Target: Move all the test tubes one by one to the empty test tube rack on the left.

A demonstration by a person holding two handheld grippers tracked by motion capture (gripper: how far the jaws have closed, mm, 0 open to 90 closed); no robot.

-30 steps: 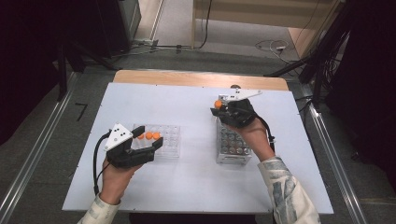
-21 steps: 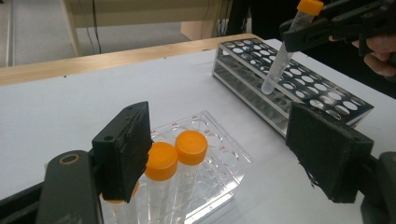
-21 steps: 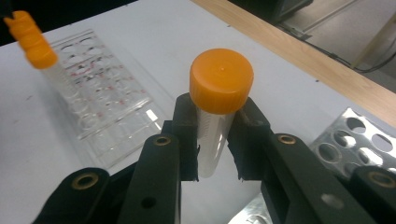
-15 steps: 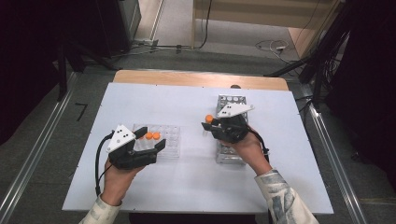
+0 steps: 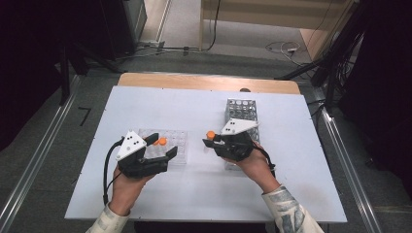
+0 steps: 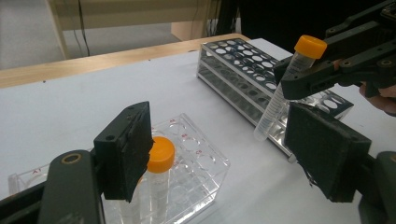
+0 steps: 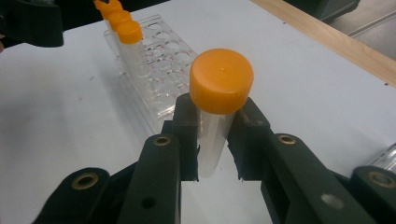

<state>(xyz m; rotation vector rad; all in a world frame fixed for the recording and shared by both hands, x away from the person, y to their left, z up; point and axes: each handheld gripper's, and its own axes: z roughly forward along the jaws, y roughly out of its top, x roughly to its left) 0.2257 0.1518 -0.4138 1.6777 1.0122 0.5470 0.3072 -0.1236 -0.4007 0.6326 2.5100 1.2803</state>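
My right gripper [image 5: 210,141] is shut on a clear tube with an orange cap [image 7: 221,86]. It holds the tube upright above the white table, between the two racks. The left gripper view has this tube [image 6: 279,95] hanging in front of the right-hand rack. My left gripper [image 5: 164,144] stands open at the near left end of a clear plastic rack [image 5: 175,141]. One jaw is beside an orange-capped tube [image 6: 160,154] that stands in this rack. The right gripper view has the rack [image 7: 163,60] ahead with several capped tubes [image 7: 123,23] at its far end.
A second, longer rack with many holes [image 5: 241,109] lies right of centre, partly under my right hand. The white tabletop [image 5: 194,107] ends in a wooden strip [image 5: 209,82] at the far edge. Cables and dark equipment lie on the floor beyond.
My right gripper has carried the orange-capped tube leftward and nearer, off the right-hand rack toward the clear rack. The left gripper has stayed in place.
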